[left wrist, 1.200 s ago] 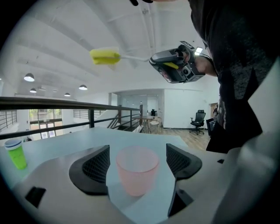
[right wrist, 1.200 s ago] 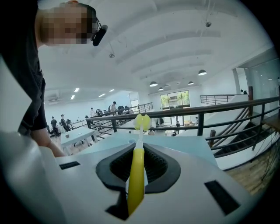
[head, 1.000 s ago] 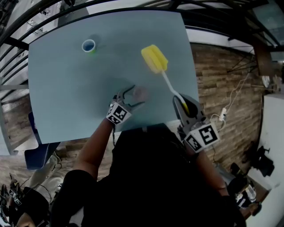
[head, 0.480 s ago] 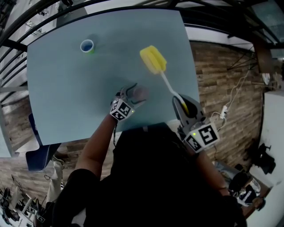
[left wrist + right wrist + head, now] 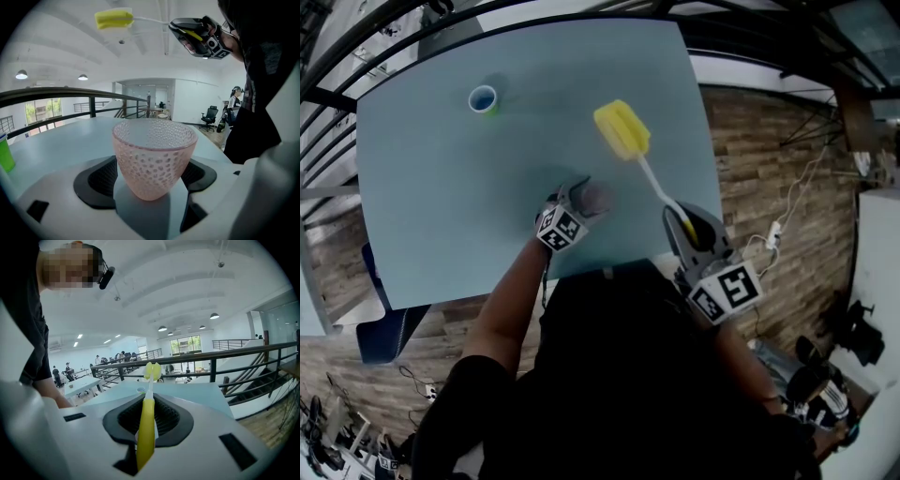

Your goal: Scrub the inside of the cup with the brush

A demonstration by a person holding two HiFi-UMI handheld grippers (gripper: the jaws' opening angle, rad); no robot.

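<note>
A pink dimpled glass cup stands upright on the light blue table, held between the pads of my left gripper, which is shut on it. The same cup appears just ahead of the marker cube in the head view. My right gripper is shut on the yellow handle of a brush. Its white stem runs up and left to a yellow sponge head. The sponge hangs in the air to the far right of the cup, apart from it. It also shows high above in the left gripper view, as the sponge head.
A small green cup with a blue rim stands at the table's far left corner. The table's near edge runs just under both grippers. A black railing and a drop lie beyond the far side.
My left gripper's jaws have narrowed from wide open to shut on the pink cup. The brush head has drifted slightly left; the right gripper has barely moved.
</note>
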